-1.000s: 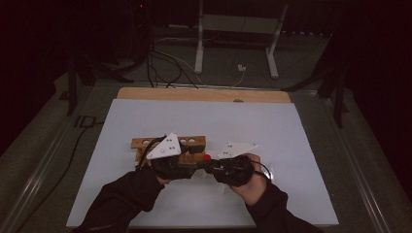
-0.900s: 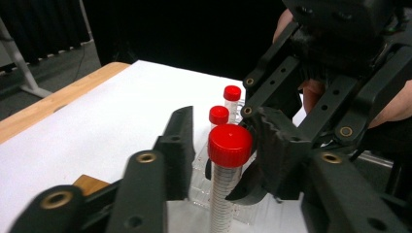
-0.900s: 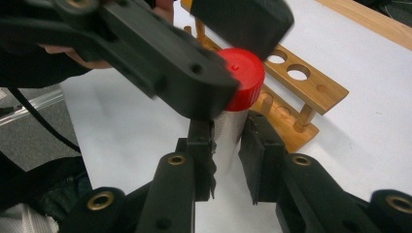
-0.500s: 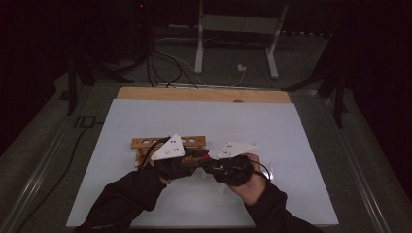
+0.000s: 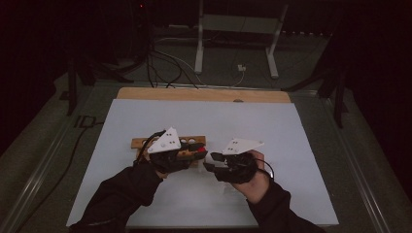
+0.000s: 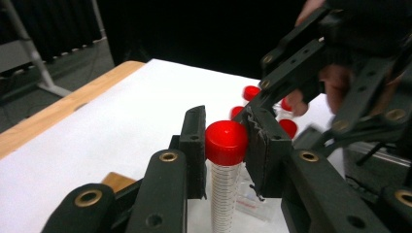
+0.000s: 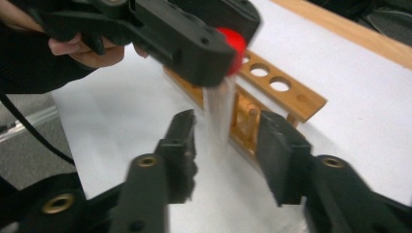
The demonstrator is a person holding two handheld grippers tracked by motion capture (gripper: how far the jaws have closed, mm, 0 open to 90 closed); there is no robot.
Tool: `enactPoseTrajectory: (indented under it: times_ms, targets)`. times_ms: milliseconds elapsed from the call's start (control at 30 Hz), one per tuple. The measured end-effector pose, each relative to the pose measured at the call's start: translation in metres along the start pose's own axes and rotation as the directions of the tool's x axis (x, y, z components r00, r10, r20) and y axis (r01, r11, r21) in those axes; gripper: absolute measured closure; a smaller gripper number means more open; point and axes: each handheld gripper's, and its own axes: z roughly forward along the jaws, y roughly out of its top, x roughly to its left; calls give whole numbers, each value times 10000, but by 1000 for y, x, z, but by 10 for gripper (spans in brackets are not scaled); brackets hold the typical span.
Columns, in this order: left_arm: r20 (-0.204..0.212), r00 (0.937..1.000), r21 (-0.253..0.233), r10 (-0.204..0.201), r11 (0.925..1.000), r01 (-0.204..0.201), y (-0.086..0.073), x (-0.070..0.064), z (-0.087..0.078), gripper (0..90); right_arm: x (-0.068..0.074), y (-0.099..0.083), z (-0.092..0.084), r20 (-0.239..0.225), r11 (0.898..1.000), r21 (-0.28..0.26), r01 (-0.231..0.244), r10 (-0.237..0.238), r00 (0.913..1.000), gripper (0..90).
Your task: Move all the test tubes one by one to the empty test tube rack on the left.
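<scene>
Left gripper view: one red-capped tube [image 6: 226,160] clamped, four more caps [image 6: 251,91] behind.

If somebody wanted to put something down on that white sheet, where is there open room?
The white sheet lies bare between the wooden rack and the wooden strip along the far edge, and along its right side beyond the right gripper. It is crowded in the middle, where the left gripper clamps a red-capped tube beside the rack.

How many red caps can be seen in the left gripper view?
5: one on the tube held in the left gripper, and four smaller red caps behind, near the right gripper. More may be hidden behind it.
</scene>
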Motion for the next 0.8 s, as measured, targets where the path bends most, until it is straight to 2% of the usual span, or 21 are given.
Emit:
enactPoseTrajectory:
  times_ms: [33,67,133,200,267,333,467,500,567,700,800]
  targets:
    - [-63,10000,0,-33,10000,33,1,2,-2,720,-2,0,-5,46,9997,-237,-88,89,10000,461]
    - [-83,9999,-44,-81,10000,81,2,4,-3,720,-2,0,-5,46,9997,-237,-88,89,10000,461]
    - [-254,9996,-60,-117,9999,115,5,7,-5,720,-4,1,-11,262,9984,-528,-179,193,9995,392]
    - [-340,9993,-101,-175,9998,172,7,10,-7,720,-5,2,-13,360,9977,-641,-200,223,9991,370]
    - [-499,9986,-95,-171,9998,166,9,13,-8,720,-7,4,-21,555,9945,-1003,-307,364,9978,274]
    - [-618,9979,-135,-215,9997,207,11,17,-9,720,-9,4,-24,517,9931,-1110,-370,429,9977,248]
    - [-973,9946,-147,-354,9993,341,12,25,-9,720,-15,6,-34,645,9859,-1521,-696,801,9947,139]
    - [-1037,9938,-161,-399,9991,385,12,27,-9,720,-17,6,-37,736,9835,-1652,-732,863,9935,100]
    - [-1179,9918,-181,-497,9987,479,11,31,-9,720,-20,5,-42,633,9806,-1809,-758,886,9941,4]
    - [-1453,9874,-182,-634,9979,614,12,40,-7,720,-27,4,-55,720,9737,-2129,-811,984,9925,0]
    - [-1633,9843,-246,-668,9977,636,14,46,-6,720,-29,4,-60,871,9723,-2219,-738,951,9917,0]
